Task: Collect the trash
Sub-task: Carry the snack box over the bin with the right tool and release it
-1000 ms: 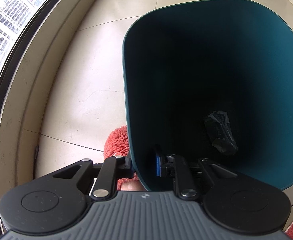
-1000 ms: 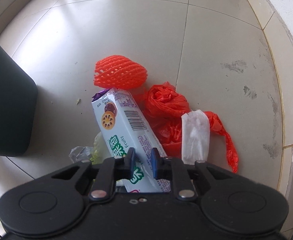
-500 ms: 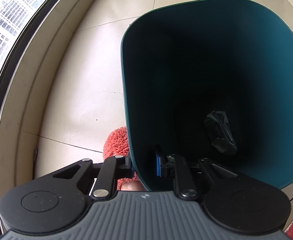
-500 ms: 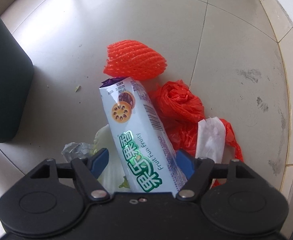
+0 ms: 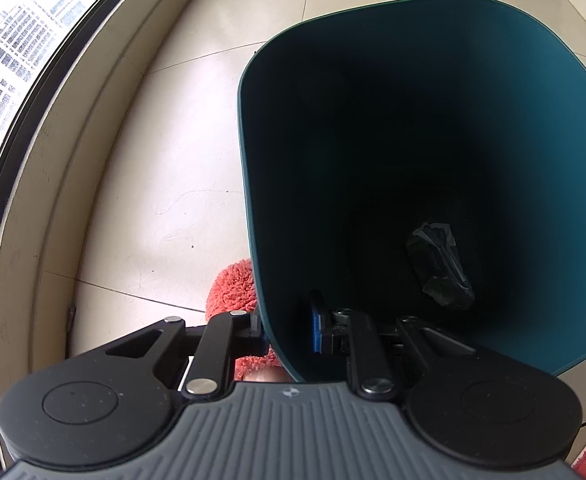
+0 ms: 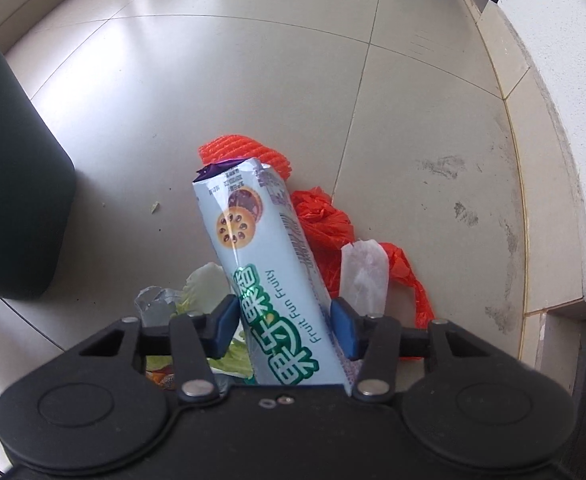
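My left gripper (image 5: 287, 330) is shut on the near rim of a dark teal trash bin (image 5: 253, 200), one finger outside and one inside. A crumpled black bag (image 5: 439, 266) lies at the bin's bottom. My right gripper (image 6: 285, 328) is shut on a long pale-blue biscuit packet (image 6: 261, 264) and holds it lifted above the floor. Under it on the tiles lie an orange foam fruit net (image 6: 245, 152), a red plastic bag (image 6: 325, 228), a white paper scrap (image 6: 363, 276), cabbage leaves (image 6: 203, 286) and clear plastic (image 6: 155, 306).
The bin's dark side (image 6: 9, 184) stands at the left of the right wrist view. A window frame and low ledge (image 5: 53, 128) run along the left. A red fluffy slipper (image 5: 233, 284) sits beside the bin. A white wall step (image 6: 565, 160) borders the right.
My right gripper opened wide around the biscuit packet, then closed on it and raised it off the trash pile. The left gripper has stayed clamped on the bin rim.
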`<action>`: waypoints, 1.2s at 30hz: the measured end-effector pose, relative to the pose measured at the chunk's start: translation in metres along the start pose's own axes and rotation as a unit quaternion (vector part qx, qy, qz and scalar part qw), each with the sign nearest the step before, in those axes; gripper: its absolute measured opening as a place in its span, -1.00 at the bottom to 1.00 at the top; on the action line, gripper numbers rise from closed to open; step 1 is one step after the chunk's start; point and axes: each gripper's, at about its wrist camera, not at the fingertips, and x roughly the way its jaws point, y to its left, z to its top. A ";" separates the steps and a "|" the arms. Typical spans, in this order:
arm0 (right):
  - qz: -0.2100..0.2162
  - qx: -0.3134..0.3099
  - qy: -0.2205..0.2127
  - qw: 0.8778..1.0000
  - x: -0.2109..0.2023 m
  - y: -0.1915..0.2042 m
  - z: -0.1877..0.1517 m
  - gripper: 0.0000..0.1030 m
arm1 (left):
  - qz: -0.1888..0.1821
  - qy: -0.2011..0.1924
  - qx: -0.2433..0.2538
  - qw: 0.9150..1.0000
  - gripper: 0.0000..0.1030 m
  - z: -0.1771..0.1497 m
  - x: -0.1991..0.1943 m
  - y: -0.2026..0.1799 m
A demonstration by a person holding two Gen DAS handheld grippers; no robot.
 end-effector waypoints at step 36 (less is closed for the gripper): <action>0.149 -0.007 -0.074 0.986 -0.147 0.254 0.144 -0.06 | -0.083 -0.004 -0.044 0.996 -0.69 -0.003 -0.004 0.047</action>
